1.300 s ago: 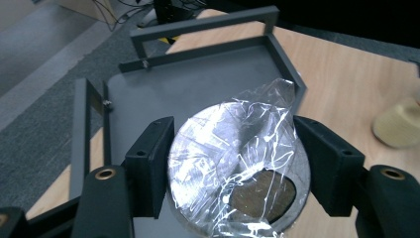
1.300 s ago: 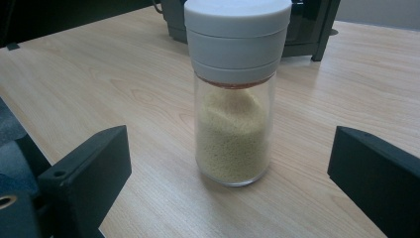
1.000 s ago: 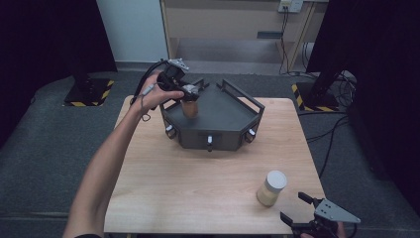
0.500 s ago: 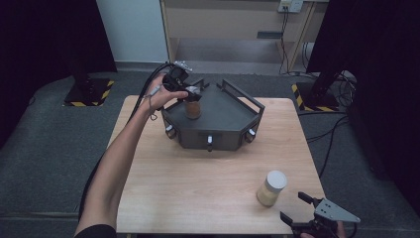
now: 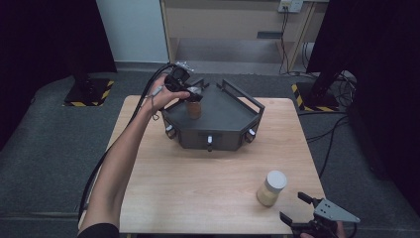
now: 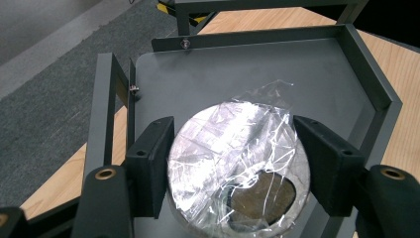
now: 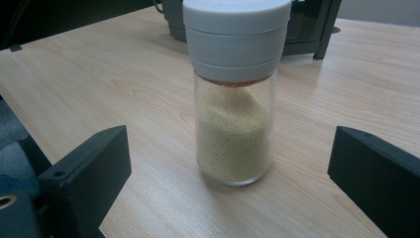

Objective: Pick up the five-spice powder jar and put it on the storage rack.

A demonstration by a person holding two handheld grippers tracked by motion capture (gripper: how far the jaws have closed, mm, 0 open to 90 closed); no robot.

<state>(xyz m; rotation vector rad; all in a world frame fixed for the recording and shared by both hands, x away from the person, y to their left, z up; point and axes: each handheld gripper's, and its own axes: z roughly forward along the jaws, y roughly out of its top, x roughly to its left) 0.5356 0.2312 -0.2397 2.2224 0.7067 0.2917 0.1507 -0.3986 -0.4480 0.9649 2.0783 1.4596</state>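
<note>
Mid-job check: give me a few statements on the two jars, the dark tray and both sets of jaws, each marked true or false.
1. The left gripper is shut on the foil-topped jar. True.
2. That jar is over the dark tray. True.
3. The white-lidded jar lies on its side. False: it stands upright on the table.
4. The right gripper grips the white-lidded jar. False: its jaws are open, clear of the glass.
5. The white-lidded jar is empty. False: yellowish grains fill most of it.
</note>
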